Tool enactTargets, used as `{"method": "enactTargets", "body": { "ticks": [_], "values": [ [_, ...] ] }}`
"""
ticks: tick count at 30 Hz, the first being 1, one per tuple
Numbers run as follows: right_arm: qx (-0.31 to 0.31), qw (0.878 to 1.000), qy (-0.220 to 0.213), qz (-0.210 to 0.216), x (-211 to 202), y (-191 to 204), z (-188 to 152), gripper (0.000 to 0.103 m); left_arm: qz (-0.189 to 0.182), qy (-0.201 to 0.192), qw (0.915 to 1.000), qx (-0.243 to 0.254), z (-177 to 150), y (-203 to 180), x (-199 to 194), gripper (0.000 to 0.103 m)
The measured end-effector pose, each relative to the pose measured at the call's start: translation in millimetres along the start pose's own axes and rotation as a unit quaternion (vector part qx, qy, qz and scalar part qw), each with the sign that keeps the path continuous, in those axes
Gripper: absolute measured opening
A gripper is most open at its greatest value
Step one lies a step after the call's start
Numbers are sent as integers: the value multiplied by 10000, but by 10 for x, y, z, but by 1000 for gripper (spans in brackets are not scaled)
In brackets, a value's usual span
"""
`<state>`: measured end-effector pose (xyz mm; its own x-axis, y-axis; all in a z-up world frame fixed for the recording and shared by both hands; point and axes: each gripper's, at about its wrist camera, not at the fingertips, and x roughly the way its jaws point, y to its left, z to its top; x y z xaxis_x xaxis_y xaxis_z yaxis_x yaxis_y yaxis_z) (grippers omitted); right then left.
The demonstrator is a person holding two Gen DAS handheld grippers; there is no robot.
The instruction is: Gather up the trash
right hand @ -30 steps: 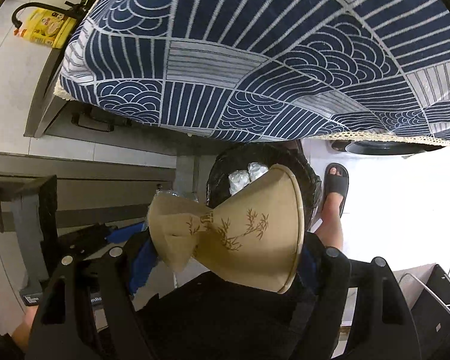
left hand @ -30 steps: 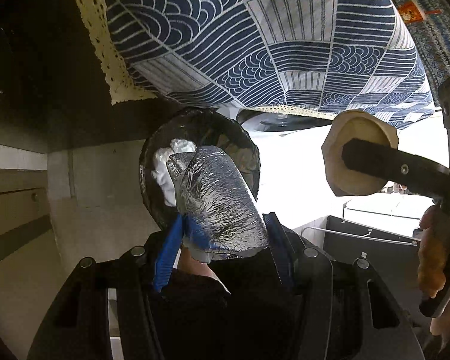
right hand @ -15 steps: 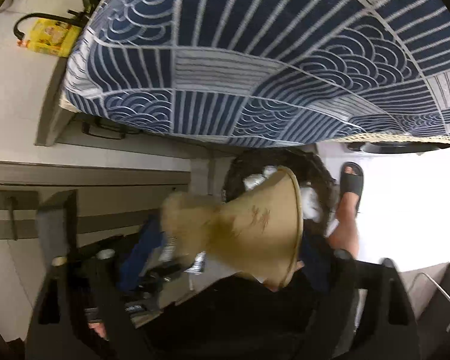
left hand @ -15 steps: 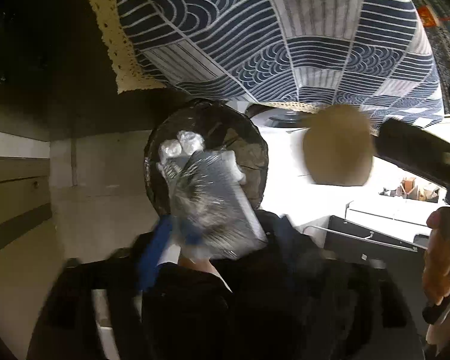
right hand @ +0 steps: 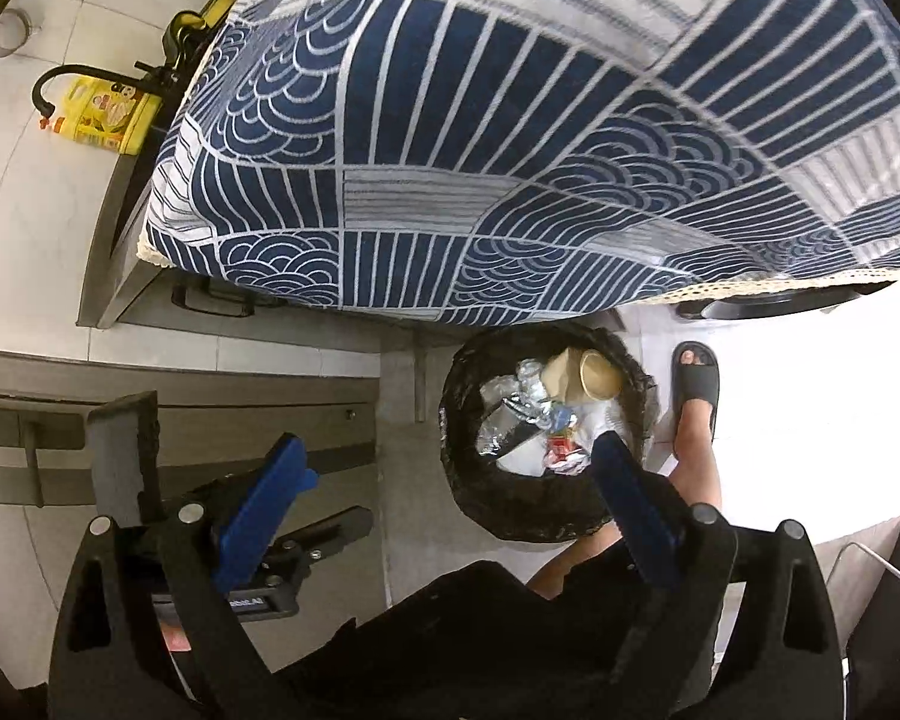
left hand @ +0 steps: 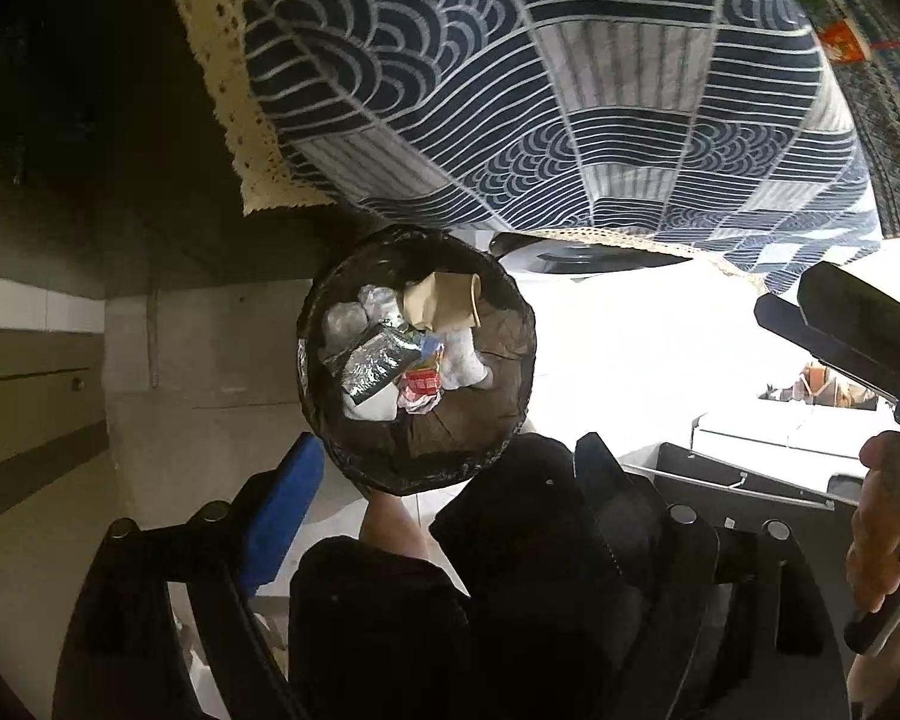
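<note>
Both tools hang above the bin (left hand: 417,360), pointing steeply down at it, and both are empty. The left tool (left hand: 444,474) has just been opening its jaws and they stand wide with nothing between the blue pads; the foil wrapper (left hand: 375,363) lies down inside the black liner, toward the bin's left wall. The right tool (right hand: 450,468) has just been opening too, wide apart and bare, and the paper cone cup (right hand: 582,381) rests on the heap at the bin's far rim, mouth tipped up toward the patterned cloth (right hand: 540,150) that hangs over the surface just behind it. Around those two pieces I see clear plastic, white tissue and a small red wrapper (left hand: 420,383), all within the rim.

So the drop looks done for this pair, I'd say. The thing to get right now is the exit: lift straight up, jaws kept wide, so no pad snags the liner and drags it or the bin off the floor. The cup sits high on the pile and close to the rim, so a clumsy brush could flick it out. A sandalled foot (right hand: 696,387) stands just beside the bin on its right. Whether more trash waits on the surface I can't tell from here, apart from a few packets (left hand: 843,39) glimpsed at its far corner.
</note>
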<state>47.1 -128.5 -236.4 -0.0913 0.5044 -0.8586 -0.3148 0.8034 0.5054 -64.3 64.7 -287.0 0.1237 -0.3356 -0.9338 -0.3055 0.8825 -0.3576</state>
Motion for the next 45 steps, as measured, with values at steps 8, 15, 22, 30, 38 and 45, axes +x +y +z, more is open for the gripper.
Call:
{"method": "enactTargets", "body": {
  "ticks": [8, 15, 22, 30, 38, 45],
  "values": [
    [-74, 9990, -369, -236, -382, 56, -144, 97, -3, -285, 9991, 316, 5, -179, -317, 90],
    [-181, 9973, -645, -306, -712, 60, -178, 98, 27, -661, 9967, 467, 90, -351, -645, 91],
    [-423, 9937, -967, -369, -1103, 35, -157, 98, 93, -1049, 9931, 519, 201, -566, -991, 96],
    [-758, 9869, -1372, -382, -1600, 26, -173, 98, 316, -1493, 9863, 621, 158, -956, -1433, 96],
    [-1003, 9780, -1785, -402, -2071, -16, -200, 98, 453, -2051, 9767, 434, 14, -1321, -1838, 96],
    [-1132, 9701, -2098, -459, -2424, -52, -308, 98, 565, -2393, 9673, 619, -168, -1701, -2033, 96]
  ]
}}
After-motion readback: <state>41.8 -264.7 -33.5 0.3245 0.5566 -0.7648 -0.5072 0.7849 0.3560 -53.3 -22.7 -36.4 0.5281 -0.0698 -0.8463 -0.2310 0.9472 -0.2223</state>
